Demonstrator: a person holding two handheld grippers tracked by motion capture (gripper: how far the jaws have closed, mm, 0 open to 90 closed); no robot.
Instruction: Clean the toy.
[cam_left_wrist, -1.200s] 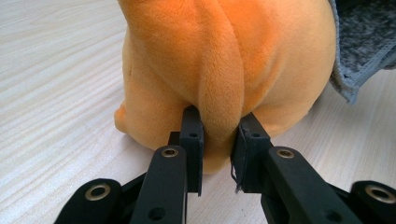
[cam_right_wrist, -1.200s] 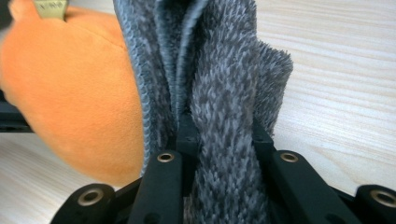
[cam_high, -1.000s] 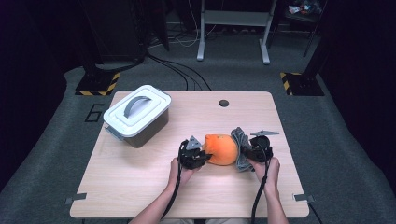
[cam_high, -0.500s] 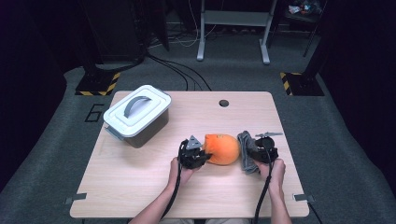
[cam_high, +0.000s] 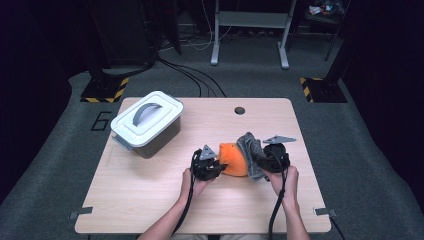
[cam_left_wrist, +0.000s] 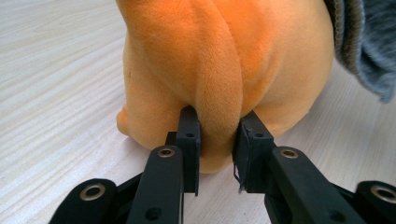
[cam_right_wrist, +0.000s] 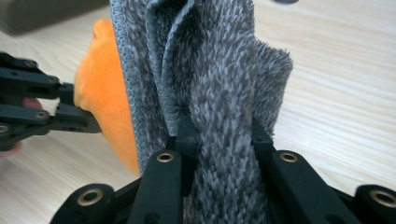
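While the left gripper (cam_left_wrist: 217, 140) pinches a fold of the orange plush toy (cam_high: 234, 159) mid-table, the right gripper (cam_right_wrist: 222, 135), clamped on the grey cloth (cam_right_wrist: 219, 70) (bunched against it), should pull steadily, keeping the toy anchored

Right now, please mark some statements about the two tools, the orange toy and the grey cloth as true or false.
1. The left tool pinches a fold of the orange plush toy. True.
2. The right tool grips the grey cloth. True.
3. The grey cloth lies apart from the toy. False: it rests against the toy's side.
4. The lidded box stands open. False: its lid is on.
5. The box sits at the table's near right corner. False: far left.
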